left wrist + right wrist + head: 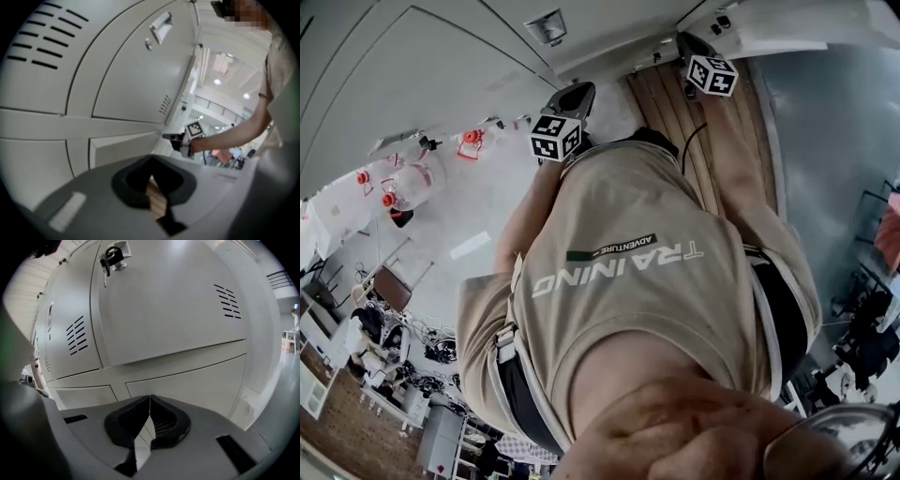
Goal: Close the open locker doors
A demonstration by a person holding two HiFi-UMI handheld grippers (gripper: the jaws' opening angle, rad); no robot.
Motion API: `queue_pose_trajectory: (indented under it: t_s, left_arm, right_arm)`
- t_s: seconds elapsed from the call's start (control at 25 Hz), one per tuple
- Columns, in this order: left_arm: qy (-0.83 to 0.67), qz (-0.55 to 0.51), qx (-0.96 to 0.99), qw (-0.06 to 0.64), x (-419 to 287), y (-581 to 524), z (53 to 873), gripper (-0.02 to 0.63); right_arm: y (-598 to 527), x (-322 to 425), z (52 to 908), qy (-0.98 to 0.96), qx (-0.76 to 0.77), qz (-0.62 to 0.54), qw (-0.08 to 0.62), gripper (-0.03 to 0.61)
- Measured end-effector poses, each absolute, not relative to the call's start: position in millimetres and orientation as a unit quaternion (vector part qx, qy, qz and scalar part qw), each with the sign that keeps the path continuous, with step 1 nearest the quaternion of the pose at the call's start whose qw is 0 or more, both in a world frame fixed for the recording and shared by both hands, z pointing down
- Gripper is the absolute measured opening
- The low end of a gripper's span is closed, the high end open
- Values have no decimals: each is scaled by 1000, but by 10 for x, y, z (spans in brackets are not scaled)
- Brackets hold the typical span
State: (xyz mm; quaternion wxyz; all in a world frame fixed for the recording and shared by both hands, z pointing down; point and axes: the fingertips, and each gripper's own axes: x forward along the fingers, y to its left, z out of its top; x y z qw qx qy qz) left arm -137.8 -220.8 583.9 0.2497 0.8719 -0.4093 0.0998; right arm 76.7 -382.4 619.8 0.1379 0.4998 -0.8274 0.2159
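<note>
Grey locker doors fill both gripper views. In the left gripper view a door (pixel 136 70) with a recessed handle (pixel 161 27) and vent slots stands just ahead; its right edge (pixel 186 82) stands out against the bright hall, and I cannot tell if it is ajar. In the right gripper view a door (pixel 168 301) with a key lock (pixel 112 256) looks flush. My left gripper (pixel 151 160) is shut and empty, and so is my right gripper (pixel 150 398). The head view shows the left gripper (pixel 570 101) and right gripper (pixel 692 47) both held up near the lockers (pixel 441 75).
The person's torso in a beige shirt (pixel 647 272) fills the middle of the head view. A brown planked strip (pixel 694 131) runs under the right gripper. The person's arm (pixel 234 131) with the right gripper (pixel 180 140) shows in the left gripper view. Desks and clutter (pixel 384 347) lie far off.
</note>
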Motion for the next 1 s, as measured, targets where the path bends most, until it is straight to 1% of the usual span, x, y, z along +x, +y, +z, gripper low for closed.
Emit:
queue_pose_trajectory:
  t_s: [0.28,0.56,0.8,1.0]
  left_arm:
    - [-413,111,868,251,-1575,-2213,5929,5]
    - [-415,121,863,260,-1747,-2358,6057,5]
    - [-416,105,863,269,-1882,-2511,6109,5]
    - [-428,100,855,276,-1963,-2546,6153,5]
  right_arm:
    - [-3463,598,6103,-826,506,211,133,14]
    - [-2945,480,5967,-826,508,193,153,14]
    - [-2621,370,5881,-817,519,195,161,14]
    - [-2456,128,5804,-827,503,197,156,14]
